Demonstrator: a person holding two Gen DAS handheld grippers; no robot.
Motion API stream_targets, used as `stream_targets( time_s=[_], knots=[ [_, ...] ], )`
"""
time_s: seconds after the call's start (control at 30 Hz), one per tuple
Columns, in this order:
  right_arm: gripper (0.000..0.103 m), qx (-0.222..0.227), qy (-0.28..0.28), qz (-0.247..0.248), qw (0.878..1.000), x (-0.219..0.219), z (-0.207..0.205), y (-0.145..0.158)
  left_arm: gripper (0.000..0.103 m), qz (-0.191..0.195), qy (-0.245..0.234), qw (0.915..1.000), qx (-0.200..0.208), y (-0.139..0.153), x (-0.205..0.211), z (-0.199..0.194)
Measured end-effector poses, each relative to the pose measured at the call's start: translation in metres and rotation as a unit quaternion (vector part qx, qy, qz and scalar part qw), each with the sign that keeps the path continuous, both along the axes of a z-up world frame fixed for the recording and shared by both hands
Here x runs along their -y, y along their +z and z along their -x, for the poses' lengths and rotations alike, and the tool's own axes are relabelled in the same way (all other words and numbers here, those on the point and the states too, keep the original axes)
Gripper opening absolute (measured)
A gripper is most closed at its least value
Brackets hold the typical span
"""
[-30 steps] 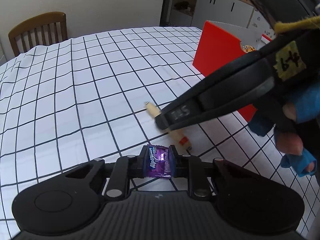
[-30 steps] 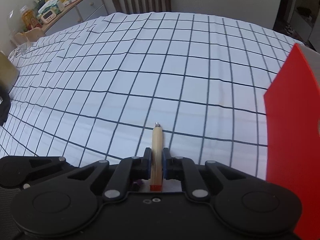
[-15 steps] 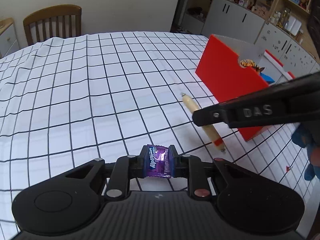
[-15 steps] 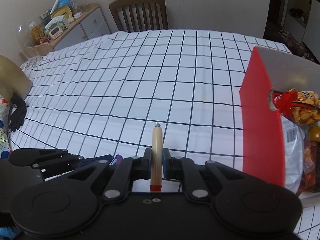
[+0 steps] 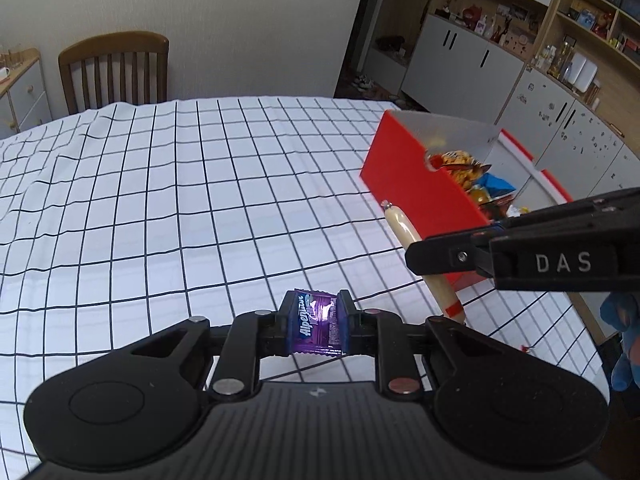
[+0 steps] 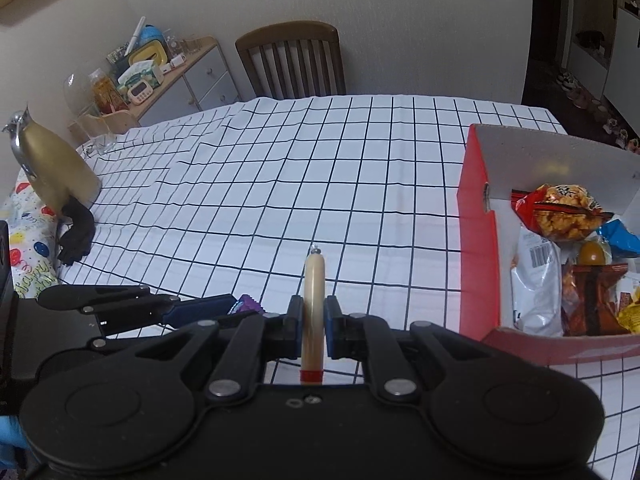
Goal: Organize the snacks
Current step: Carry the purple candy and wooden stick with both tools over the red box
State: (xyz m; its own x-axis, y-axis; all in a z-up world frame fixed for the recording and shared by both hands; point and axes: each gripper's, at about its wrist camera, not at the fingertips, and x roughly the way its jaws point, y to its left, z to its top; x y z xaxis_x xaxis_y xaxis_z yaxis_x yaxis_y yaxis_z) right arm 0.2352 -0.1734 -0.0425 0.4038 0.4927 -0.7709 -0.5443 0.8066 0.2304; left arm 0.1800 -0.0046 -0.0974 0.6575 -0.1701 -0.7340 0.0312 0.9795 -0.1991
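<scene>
Holding snacks (image 6: 560,216) — red box (image 6: 476,240)

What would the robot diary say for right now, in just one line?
left gripper: shut on purple candy | right gripper: shut on sausage stick | red box: open, snacks inside | both lifted over table

A: What carries your things?

B: A table (image 6: 360,184) under a white cloth with a black grid, rumpled toward the chair side.

A: What do you see lying on it?

B: A red box (image 6: 478,248) of snack bags at your right; a gold jug (image 6: 52,168) at the far left edge.
</scene>
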Motion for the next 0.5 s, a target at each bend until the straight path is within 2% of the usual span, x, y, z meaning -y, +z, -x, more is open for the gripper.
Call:
stream_targets(
  time_s=[0.5],
  knots=[
    [0.009, 0.028, -0.002, -0.034, 0.999, 0.049, 0.025, 0.035, 0.020, 0.004, 0.000, 0.9991, 0.042, 0.049, 0.043, 0.017]
  ],
)
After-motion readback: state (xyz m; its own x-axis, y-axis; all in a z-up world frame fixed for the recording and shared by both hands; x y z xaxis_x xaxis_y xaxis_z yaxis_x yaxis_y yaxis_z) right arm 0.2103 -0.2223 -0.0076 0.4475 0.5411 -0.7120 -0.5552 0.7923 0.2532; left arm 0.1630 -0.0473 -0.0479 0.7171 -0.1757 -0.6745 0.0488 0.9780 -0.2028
